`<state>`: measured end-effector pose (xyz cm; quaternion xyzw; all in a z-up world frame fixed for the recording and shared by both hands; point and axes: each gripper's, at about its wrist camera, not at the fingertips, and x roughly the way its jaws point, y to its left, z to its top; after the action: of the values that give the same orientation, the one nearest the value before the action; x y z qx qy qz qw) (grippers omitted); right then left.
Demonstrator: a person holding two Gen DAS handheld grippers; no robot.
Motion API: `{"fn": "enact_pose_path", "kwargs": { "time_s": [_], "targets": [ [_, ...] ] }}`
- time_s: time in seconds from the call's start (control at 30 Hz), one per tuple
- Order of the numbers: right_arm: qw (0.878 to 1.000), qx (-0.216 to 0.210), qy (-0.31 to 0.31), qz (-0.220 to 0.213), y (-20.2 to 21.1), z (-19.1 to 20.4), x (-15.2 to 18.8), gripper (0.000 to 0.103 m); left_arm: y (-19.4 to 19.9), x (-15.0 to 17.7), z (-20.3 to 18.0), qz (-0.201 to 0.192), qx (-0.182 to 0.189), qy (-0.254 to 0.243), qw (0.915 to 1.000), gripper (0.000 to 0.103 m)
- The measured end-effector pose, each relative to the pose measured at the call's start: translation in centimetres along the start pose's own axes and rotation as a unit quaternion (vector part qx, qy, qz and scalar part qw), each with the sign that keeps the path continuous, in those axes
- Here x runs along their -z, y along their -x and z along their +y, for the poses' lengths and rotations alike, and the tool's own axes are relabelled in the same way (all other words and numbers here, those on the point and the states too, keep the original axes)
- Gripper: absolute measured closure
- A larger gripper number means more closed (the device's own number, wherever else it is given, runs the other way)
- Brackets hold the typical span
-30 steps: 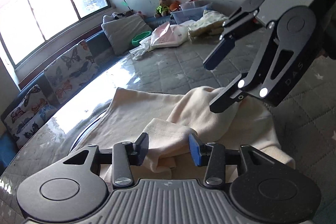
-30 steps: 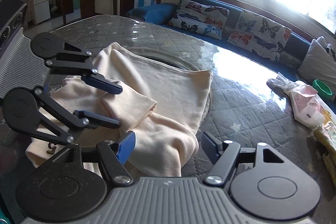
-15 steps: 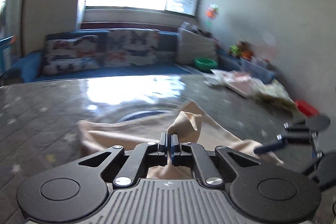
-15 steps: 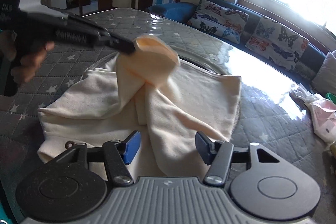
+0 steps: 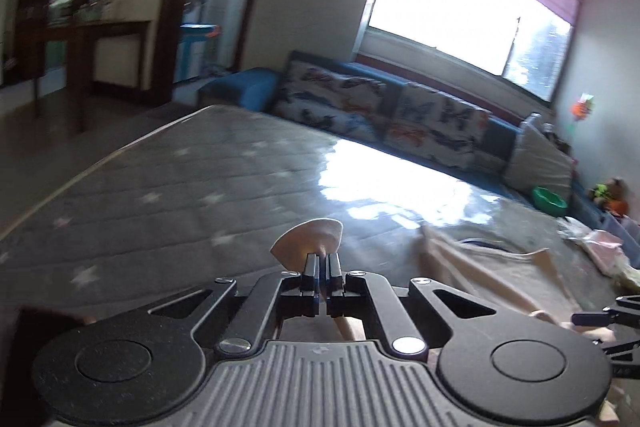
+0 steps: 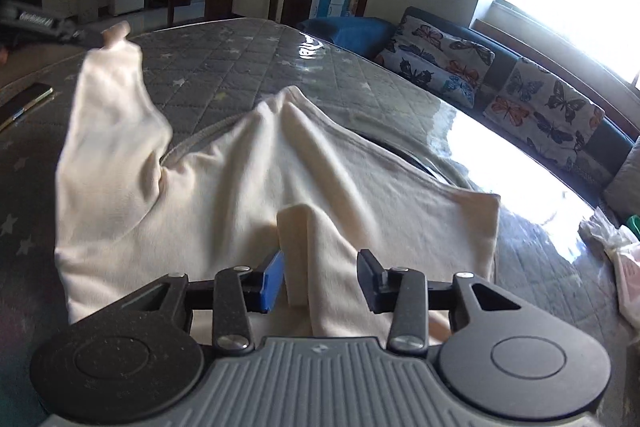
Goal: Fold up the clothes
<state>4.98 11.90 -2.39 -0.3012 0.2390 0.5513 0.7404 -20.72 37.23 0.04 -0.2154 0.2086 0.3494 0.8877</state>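
Observation:
A cream garment (image 6: 248,195) lies spread on the grey quilted mattress (image 6: 224,67). My left gripper (image 5: 322,263) is shut on the tip of one sleeve (image 5: 308,237) and holds it lifted. In the right wrist view that sleeve (image 6: 108,115) stretches up and to the left to the left gripper (image 6: 86,35). My right gripper (image 6: 320,277) hangs low over the garment's near edge, its jaws closing. A raised fold (image 6: 298,227) stands between them, beside the blue left pad (image 6: 272,279) and apart from the right pad. The right gripper's fingertips (image 5: 592,317) show at the left wrist view's right edge.
A dark flat phone-like object (image 6: 24,103) lies on the mattress at far left. A sofa with butterfly cushions (image 6: 540,107) runs along the window side. More clothes (image 6: 624,255) are piled at the right, near a green bowl (image 5: 550,199).
My left gripper shut on the sleeve tip, rolled and swept it up and away to the left. My right gripper came closer to the fold, its jaws narrowing.

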Motion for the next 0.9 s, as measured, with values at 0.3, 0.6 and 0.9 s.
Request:
{"fn": "enact_pose_path", "kwargs": {
  "time_s": [0.3,0.6,0.9],
  "targets": [
    [1.0,0.018,0.0,0.005,-2.7,-0.1,-0.6,0.097,-0.1,1.6,2.4,0.026,-0.039,0.017,0.9987,0.1],
    [0.99,0.088,-0.097,-0.058,4.4,-6.0,1.2,0.099,-0.6,1.7,2.7,0.026,-0.056,0.014,0.998,0.1],
    [0.951,0.201,-0.221,-0.08,12.1,-12.2,8.8,0.099,0.4,1.8,3.7,0.023,-0.094,0.024,0.995,0.101]
  ]
}}
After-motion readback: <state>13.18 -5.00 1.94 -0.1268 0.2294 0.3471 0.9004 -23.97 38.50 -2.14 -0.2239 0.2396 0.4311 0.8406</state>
